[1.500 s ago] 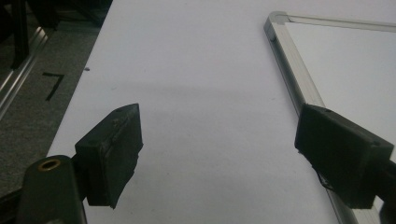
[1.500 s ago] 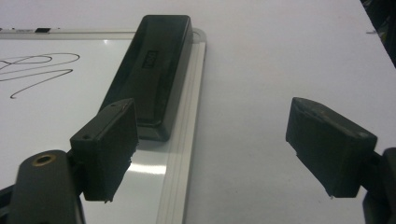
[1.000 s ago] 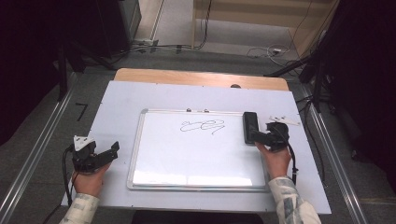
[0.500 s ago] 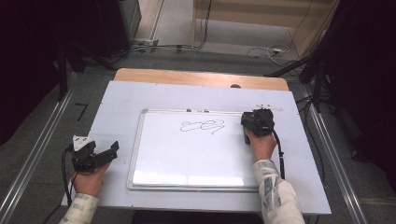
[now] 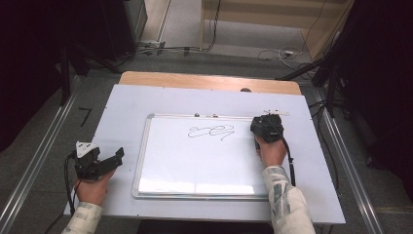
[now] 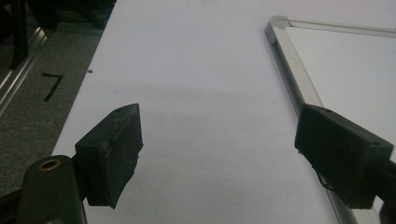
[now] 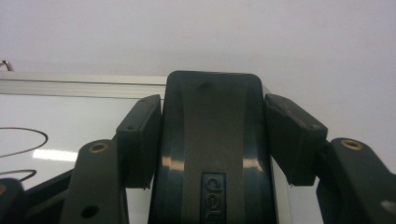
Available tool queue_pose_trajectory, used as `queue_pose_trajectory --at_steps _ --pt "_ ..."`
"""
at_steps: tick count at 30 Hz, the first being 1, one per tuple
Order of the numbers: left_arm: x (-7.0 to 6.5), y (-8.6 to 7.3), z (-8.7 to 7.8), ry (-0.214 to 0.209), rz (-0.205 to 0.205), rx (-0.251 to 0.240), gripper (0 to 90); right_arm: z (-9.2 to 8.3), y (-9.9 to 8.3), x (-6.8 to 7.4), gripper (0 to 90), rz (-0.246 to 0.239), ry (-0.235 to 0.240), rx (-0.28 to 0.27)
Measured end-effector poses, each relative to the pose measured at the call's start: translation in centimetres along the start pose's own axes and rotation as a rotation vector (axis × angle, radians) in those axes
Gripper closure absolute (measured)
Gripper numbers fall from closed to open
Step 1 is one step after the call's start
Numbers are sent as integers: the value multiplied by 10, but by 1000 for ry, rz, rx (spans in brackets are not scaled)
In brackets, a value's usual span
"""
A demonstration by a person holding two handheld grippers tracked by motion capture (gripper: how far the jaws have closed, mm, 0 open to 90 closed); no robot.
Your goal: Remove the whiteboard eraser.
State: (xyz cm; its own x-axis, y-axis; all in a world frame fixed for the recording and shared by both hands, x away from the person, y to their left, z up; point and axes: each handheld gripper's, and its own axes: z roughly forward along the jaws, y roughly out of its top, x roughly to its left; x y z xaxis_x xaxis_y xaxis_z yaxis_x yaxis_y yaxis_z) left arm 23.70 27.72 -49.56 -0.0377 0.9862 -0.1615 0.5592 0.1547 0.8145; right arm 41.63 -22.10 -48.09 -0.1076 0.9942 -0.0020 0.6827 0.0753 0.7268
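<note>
Left tongs (image 5: 113, 158) rest wide apart on the surface (image 5: 122, 117), nothing between them, just beside the whiteboard (image 5: 195, 161) frame. If the board shifts, that idle hand isn't bracing it. Right tongs (image 7: 212, 135) have just been closing and now pinch the dark eraser (image 7: 212, 140) at the board's top right corner. The grip sits near the eraser's end, so pushing hard toward the scribble (image 5: 210, 132) may twist it loose.

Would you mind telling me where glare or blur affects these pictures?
High view: glare on the whiteboard's near edge. Right gripper view: two highlights on the glossy eraser, its near end soft. Left gripper view: soft shadow on the table; near jaws blurred.
</note>
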Motion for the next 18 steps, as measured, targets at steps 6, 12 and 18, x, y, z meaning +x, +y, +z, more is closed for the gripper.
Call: queue_pose_trajectory --at_steps 6,12,18 --pt "-1 0 0 -3 0 -4 156 1 0 -2 371 14 16 5" --pt "0 0 0 -1 0 -2 156 5 -1 -1 372 16 14 22" --pt "0 0 0 -2 0 -2 156 4 -2 1 387 -6 12 16"
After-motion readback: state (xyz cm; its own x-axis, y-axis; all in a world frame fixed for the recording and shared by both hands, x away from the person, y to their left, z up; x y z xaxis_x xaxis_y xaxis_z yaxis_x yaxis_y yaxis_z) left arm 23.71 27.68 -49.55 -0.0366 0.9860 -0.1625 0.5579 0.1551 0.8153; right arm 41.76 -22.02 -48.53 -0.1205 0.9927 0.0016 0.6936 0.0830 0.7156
